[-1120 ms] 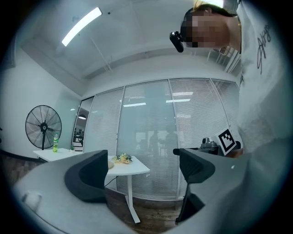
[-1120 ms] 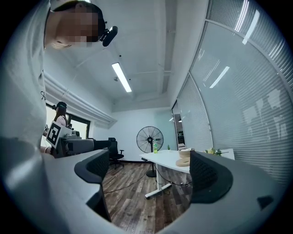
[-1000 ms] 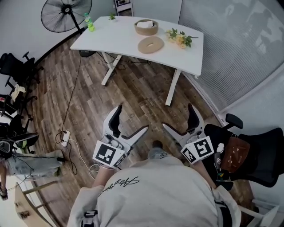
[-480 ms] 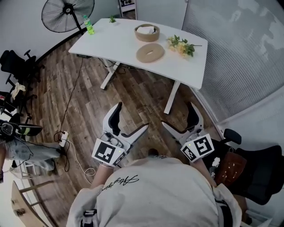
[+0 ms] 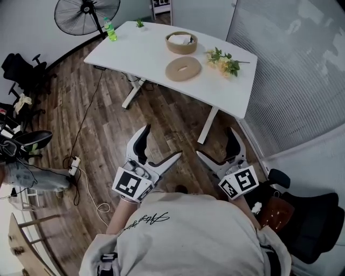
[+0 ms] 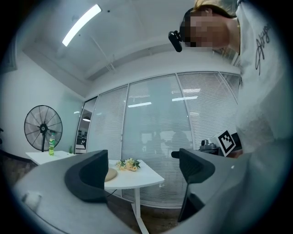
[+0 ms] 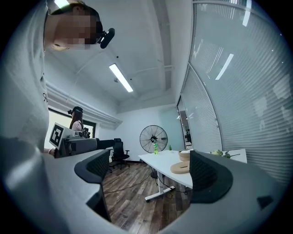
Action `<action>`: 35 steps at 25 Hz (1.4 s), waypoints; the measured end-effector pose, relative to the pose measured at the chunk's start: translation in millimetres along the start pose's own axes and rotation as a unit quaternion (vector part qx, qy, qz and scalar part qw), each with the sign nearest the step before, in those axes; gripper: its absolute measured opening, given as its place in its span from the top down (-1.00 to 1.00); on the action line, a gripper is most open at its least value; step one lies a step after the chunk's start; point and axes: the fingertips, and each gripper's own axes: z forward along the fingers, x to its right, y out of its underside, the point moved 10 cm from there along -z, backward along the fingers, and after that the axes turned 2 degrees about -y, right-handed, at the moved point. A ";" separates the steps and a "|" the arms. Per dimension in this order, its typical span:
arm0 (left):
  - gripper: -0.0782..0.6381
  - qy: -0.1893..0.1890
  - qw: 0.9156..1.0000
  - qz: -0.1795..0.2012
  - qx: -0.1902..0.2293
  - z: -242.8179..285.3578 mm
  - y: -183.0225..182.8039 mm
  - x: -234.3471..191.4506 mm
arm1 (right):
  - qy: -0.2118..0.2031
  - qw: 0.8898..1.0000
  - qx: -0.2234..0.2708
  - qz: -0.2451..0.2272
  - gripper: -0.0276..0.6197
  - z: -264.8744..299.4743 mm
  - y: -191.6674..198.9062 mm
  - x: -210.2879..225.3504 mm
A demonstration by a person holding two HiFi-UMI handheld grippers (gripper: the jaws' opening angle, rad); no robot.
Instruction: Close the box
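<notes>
While both grippers hang over the wooden floor [image 5: 108,124] on the near side of the white table [image 5: 140,51], well apart from it, the round box [image 5: 181,42] stands uncovered on the table's far half with something pale inside. Its lid [image 5: 183,69], a flat disc with a hollow in the middle, lies on the tabletop just beside the box, toward the table's near edge and not touching it. A sprig of flowers [image 5: 225,59] lies near the lid at the table's right end, and a green bottle [image 5: 110,30] stands at the table's far left corner, with a standing fan [image 5: 86,12] on the floor just past that corner.

The left gripper [image 5: 160,144] has its jaws spread wide with nothing between them; its own view shows only the table's right end far off through the gap. The right gripper [image 5: 215,144] is likewise spread wide and empty, and its own view frames the table with the box and lid far off.
</notes>
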 end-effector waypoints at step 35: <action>-0.53 0.015 1.000 -0.003 -0.013 30.5 4.2 -18.7 | 0.008 1.000 0.003 0.012 -0.73 18.8 2.6 22.0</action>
